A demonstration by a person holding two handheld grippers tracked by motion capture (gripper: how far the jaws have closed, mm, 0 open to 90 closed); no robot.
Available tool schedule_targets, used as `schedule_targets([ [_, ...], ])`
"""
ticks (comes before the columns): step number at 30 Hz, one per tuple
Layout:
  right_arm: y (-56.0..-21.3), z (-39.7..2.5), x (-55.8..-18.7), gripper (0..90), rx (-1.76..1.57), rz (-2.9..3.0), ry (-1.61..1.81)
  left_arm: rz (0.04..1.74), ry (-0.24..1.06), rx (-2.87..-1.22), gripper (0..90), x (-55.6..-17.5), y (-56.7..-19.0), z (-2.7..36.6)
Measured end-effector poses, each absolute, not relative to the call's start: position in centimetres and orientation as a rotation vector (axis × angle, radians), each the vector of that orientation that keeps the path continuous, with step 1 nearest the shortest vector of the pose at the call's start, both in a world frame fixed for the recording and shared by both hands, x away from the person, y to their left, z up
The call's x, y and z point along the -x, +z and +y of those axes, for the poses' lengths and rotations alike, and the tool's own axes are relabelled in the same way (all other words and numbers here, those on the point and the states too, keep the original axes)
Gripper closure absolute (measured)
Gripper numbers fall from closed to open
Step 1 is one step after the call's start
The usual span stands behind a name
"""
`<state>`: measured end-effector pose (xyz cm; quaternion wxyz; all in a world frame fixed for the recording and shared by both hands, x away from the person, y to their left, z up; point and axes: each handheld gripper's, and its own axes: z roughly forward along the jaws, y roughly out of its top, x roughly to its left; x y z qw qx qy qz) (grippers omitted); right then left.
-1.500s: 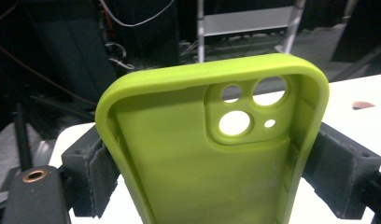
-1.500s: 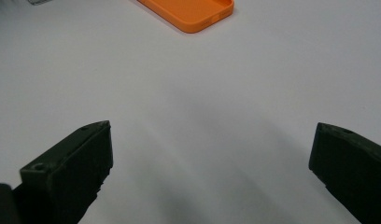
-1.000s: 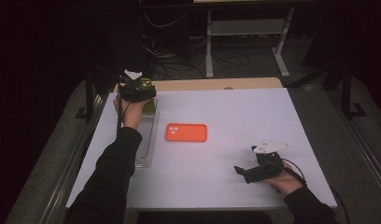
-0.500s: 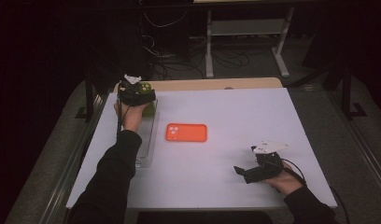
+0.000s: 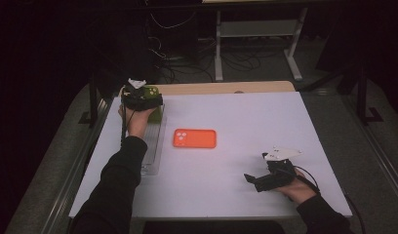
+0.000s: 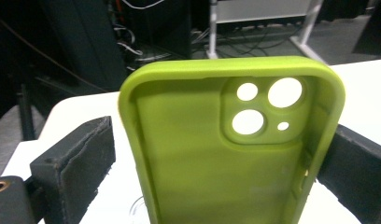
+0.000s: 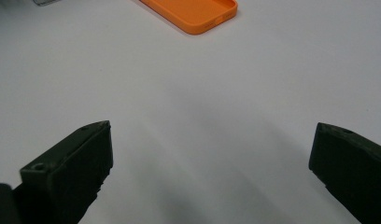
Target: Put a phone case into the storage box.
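High view: left tongs (image 5: pixel 141 99) sit at the far left of the white surface (image 5: pixel 246 126), over the far end of a clear tray (image 5: pixel 155 146) that runs along the left edge. A green phone case (image 5: pixel 152 90) shows just past them, held up off the tray. An orange phone case (image 5: pixel 195 138) lies flat near the middle of the surface, camera cutout toward the left, apart from both tongs. Right tongs (image 5: pixel 258 181) rest low at the near right, pointing left toward the orange case but well short of it. Looks like a parked, waiting pose.

Left gripper view: the green phone case (image 6: pixel 226 149) stands upright between the jaws, open inner side facing the camera, cutout at top right. The right jaw presses its edge; the left jaw shows a gap to the other edge. So the tongs are partly closed around the case, and how firm the grip is can't be told from here. Upright hold likely keeps it clear of the tray wall.

Right gripper view: right tongs (image 7: pixel 212 163) are wide apart, nothing between them, just bare surface. The orange phone case (image 7: pixel 191 13) lies ahead at the top, open side up, untouched.
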<state>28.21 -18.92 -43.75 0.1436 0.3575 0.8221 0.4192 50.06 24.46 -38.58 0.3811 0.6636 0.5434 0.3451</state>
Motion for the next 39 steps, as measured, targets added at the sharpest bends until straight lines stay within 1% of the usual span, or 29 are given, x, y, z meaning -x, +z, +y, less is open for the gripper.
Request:
schedule_targets([
  [5, -43.8, -18.9, -28.2, 0.0, -1.030, 2.371, 1.209, 1.356, 0.873, -1.698, 0.0, -49.8, -38.1, 24.5],
  [17, -43.7, -18.9, -28.3, 0.0, -1.019, 2.368, 1.208, 1.338, 0.803, -1.746, 0.0, -48.7, -36.6, 25.6],
  [26, -43.7, -18.8, -28.2, 0.0, -1.022, 2.372, 1.200, 1.312, 0.762, -1.781, 0.0, -47.1, -35.5, 26.6],
  [28, -43.6, -18.7, -28.2, 0.0, -1.024, 2.373, 1.204, 1.293, 0.728, -1.840, 0.0, -46.7, -35.5, 26.8],
  [31, -43.7, -18.7, -28.3, 0.0, -1.009, 2.378, 1.194, 1.265, 0.666, -1.885, 0.0, -46.0, -35.5, 26.6],
  [39, -43.7, -18.6, -28.2, 0.0, -1.020, 2.377, 1.198, 1.130, 0.530, -1.950, 0.0, -43.9, -35.2, 25.6],
])
